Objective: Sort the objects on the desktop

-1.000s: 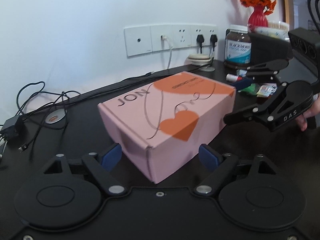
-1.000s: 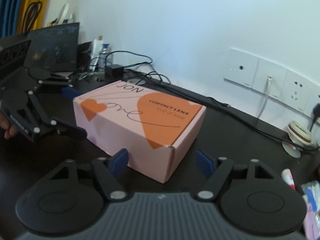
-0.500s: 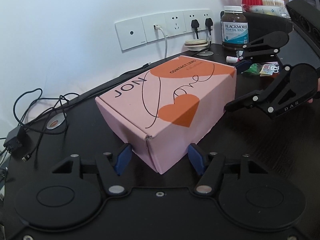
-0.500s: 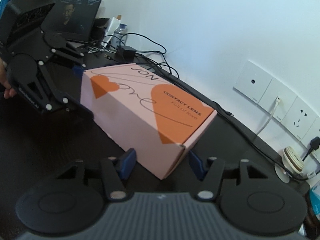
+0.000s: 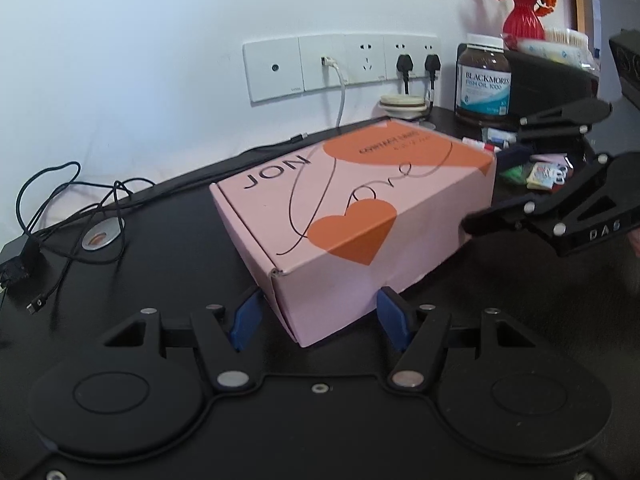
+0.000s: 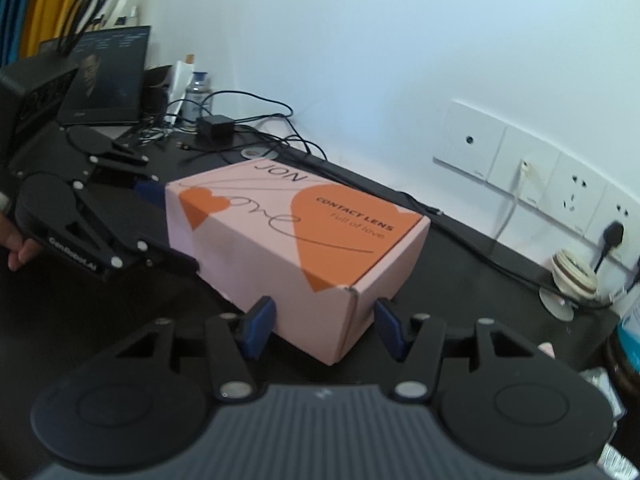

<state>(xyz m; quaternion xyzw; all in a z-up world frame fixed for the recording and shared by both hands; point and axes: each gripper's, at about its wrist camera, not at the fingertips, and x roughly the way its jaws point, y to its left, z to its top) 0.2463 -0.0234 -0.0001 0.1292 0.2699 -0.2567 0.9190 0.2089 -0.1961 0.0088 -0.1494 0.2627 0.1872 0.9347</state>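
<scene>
The left gripper [image 5: 318,316] clamps one near corner of the pink box [image 5: 360,216], its blue pads [image 5: 245,315] pressing both sides. The right gripper [image 6: 322,326] grips the opposite corner in the same way. The box stands on the black desk [image 5: 160,240]. Only the left view shows the fish oil jar [image 5: 483,78] and the red vase [image 5: 523,20]; only the right view shows the laptop [image 6: 106,76]. Wall sockets [image 5: 344,64] sit behind on the white wall.

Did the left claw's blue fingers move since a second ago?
Yes. On the left claw, the blue fingers slid inward toward the corner of the pink box, while the silver screws behind them kept their place.
</scene>
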